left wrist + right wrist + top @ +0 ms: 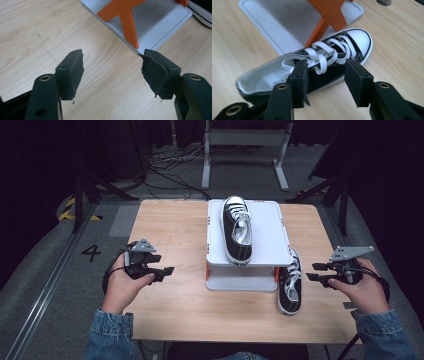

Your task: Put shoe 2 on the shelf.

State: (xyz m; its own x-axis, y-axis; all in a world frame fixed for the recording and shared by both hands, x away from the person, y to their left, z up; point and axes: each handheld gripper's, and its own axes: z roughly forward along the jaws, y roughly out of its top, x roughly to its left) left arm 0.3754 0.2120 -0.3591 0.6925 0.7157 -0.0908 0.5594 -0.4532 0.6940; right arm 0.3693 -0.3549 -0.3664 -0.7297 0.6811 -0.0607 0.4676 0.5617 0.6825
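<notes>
My right fingers (325, 83) spread over the shoe (312, 67) to grasp it; left fingers (113, 75) gape idle above the surface (37, 37).

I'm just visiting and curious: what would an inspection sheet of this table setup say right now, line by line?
Surface: light wooden table, faint scuff marks near the left gripper.
Job's things: one black-and-white sneaker lies on the top shelf of a white rack with orange supports; a second sneaker sits on the table beside the rack's right side.
Clutter: nothing seen.
Grippers: left gripper open, held above the wood, holding nothing; right gripper open, aimed at the second sneaker, not touching it.
Cables: a black cable trails from the left gripper; loose cables lie on the floor beyond the table.
Surroundings: dark room, a white metal frame behind the table, a "4" marked on the floor.
</notes>
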